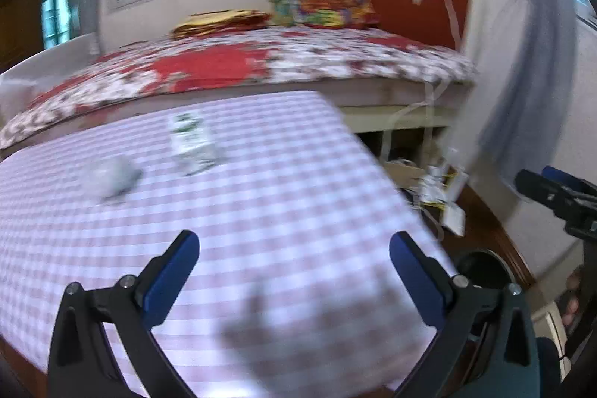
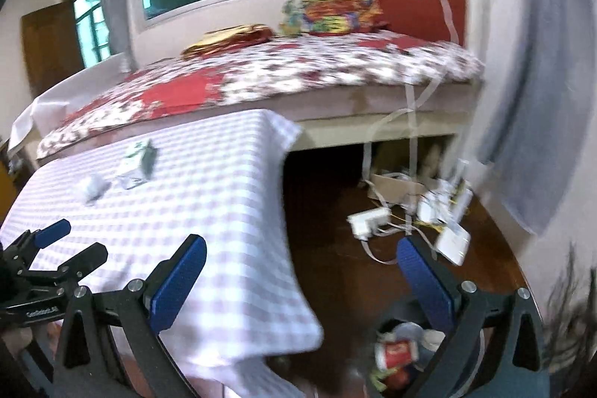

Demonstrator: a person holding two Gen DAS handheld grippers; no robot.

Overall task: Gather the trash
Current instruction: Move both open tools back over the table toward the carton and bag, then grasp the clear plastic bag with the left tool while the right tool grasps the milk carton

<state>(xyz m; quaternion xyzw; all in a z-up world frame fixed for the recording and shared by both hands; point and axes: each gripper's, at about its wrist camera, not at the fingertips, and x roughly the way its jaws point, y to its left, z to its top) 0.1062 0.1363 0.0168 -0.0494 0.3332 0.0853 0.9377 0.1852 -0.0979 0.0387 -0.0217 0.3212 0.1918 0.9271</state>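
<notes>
On the checked tablecloth (image 1: 261, 211) lie a crumpled grey-white wad (image 1: 113, 178) and a flattened white-and-green carton (image 1: 192, 140), both far ahead of my left gripper (image 1: 294, 267), which is open and empty above the table's near part. The right wrist view shows the same wad (image 2: 93, 189) and carton (image 2: 140, 161). My right gripper (image 2: 300, 282) is open and empty, hanging past the table's right edge over a trash bin (image 2: 403, 349) on the floor with a red can and other waste in it. The left gripper (image 2: 56, 245) shows at the left of that view.
A bed with a red-and-white floral cover (image 1: 261, 62) stands right behind the table. On the dark wooden floor to the right lie white boxes and cables (image 2: 373, 222) and a cardboard box (image 2: 395, 189). A grey curtain (image 2: 522, 99) hangs along the right wall.
</notes>
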